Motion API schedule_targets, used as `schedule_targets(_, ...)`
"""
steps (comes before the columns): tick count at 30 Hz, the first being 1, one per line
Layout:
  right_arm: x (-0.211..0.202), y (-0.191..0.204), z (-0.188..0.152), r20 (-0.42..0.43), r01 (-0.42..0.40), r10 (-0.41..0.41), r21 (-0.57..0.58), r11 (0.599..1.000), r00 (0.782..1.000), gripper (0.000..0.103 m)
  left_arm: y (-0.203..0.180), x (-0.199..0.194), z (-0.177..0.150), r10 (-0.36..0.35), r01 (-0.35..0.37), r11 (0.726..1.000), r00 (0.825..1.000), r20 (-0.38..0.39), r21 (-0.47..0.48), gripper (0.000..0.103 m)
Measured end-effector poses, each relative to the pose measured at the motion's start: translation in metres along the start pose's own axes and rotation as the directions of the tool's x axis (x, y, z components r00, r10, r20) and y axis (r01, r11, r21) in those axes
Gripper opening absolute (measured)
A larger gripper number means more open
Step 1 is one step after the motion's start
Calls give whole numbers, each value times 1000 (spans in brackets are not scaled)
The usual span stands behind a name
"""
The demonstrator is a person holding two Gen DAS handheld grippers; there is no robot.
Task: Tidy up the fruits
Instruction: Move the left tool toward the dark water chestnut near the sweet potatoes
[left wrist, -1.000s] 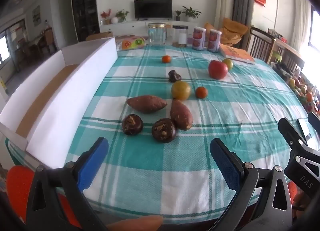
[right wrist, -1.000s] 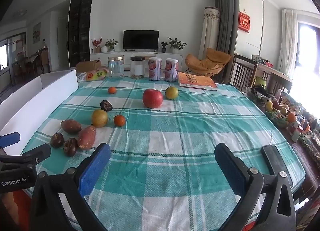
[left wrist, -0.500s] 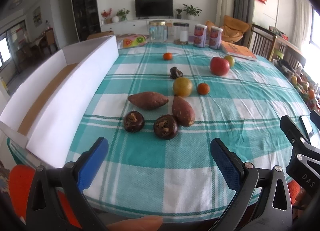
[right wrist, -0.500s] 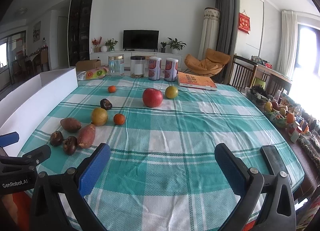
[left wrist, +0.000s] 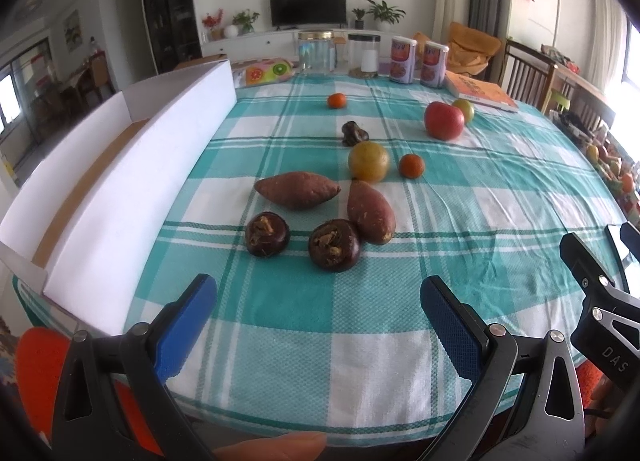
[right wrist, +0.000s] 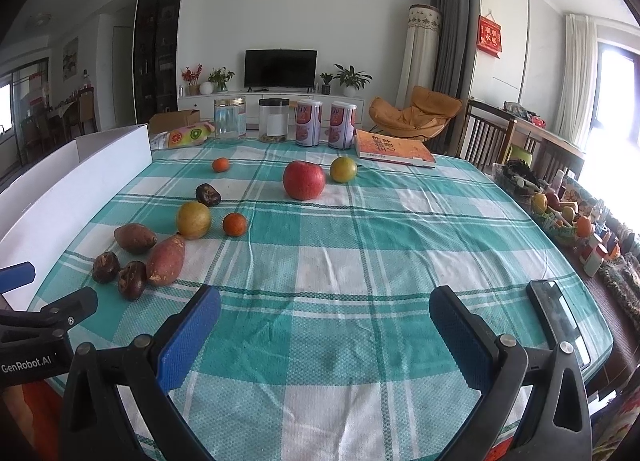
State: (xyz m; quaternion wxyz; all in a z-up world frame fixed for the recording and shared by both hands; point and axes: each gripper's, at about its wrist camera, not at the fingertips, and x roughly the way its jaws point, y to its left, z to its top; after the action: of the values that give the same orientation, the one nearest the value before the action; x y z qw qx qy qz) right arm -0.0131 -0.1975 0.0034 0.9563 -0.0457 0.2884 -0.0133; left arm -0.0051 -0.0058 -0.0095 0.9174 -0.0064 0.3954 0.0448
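Observation:
Produce lies loose on a teal checked tablecloth (left wrist: 304, 309): two dark round fruits (left wrist: 334, 245), two sweet potatoes (left wrist: 298, 190), a yellow fruit (left wrist: 368, 161), small oranges (left wrist: 411, 166), a red apple (left wrist: 444, 120) and a dark lump (left wrist: 354, 133). My left gripper (left wrist: 318, 319) is open and empty, just short of the dark fruits. My right gripper (right wrist: 325, 329) is open and empty over the near middle of the cloth; the apple (right wrist: 303, 180) is far ahead of it.
A long white open box (left wrist: 132, 165) runs along the table's left side. Jars and cans (right wrist: 308, 123), a snack bag and an orange book (right wrist: 390, 147) stand at the far edge. A phone (right wrist: 558, 319) lies near the right edge. A basket of items (right wrist: 560, 213) sits beyond it.
Both grippers have eased forward a little toward the produce. Both stay open and empty. Nothing on the table has moved.

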Motion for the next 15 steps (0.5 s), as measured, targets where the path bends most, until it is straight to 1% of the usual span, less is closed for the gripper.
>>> schedule_targets(11, 8, 1, -4, -25, -4, 4, -1, 1000, 1000, 103, -1, 5, -2, 9, -9, 1000, 1000, -14, 8, 102)
schedule_targets(15, 25, -2, -6, -61, -2, 1, -4, 1000, 998, 103, 2, 17, -7, -1, 1, 1000, 999, -43, 9, 102)
